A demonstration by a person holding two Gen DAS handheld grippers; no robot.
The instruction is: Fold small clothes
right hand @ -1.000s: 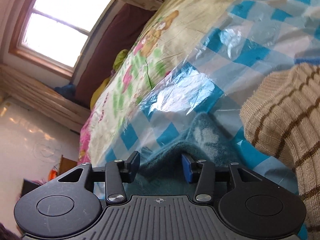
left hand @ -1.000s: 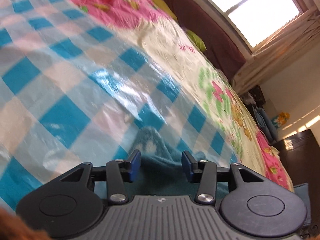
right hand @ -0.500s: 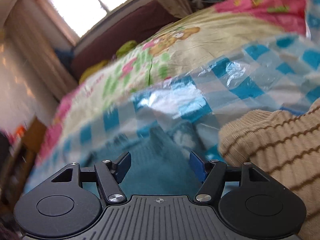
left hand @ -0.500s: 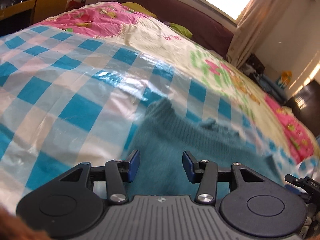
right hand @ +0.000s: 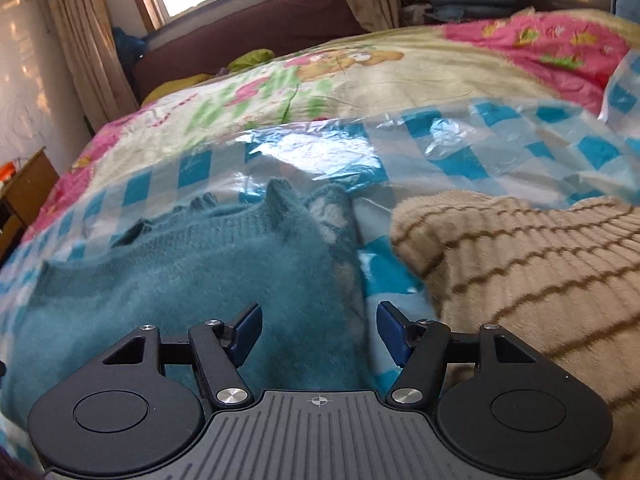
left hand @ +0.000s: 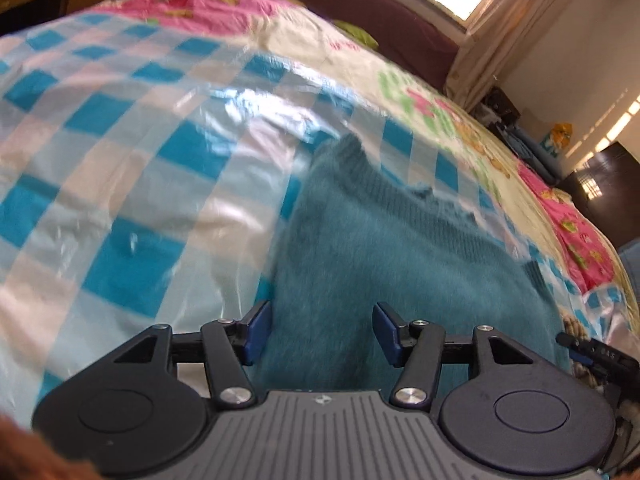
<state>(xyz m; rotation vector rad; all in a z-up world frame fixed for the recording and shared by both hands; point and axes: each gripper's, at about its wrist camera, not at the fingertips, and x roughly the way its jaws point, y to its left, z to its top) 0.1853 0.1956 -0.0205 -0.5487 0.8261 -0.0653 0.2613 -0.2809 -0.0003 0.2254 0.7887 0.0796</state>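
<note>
A fuzzy teal sweater (left hand: 400, 248) lies spread on a blue-and-white checked plastic sheet (left hand: 120, 160) over the bed. My left gripper (left hand: 321, 320) hovers over the sweater's left edge. Its jaws are opening, and the knit lies under the gap with neither pad pressing on it. In the right wrist view the teal sweater (right hand: 200, 280) fills the lower left. My right gripper (right hand: 319, 316) stands wide over its right edge, with jaws closing slightly and clear of the cloth. A beige sweater with brown stripes (right hand: 520, 272) lies just right of it.
The checked sheet (right hand: 480, 152) rests on a floral bedspread (right hand: 400, 76) that runs back to a dark headboard (right hand: 260, 28) under a window. A wooden cabinet (right hand: 28, 188) stands at the bed's left and dark furniture (left hand: 600, 196) at its right.
Both views have rolled level and pulled back. The teal sweater, bunched up between the jaws before, now lies flat on the sheet. Both pairs of jaws stand wider.
</note>
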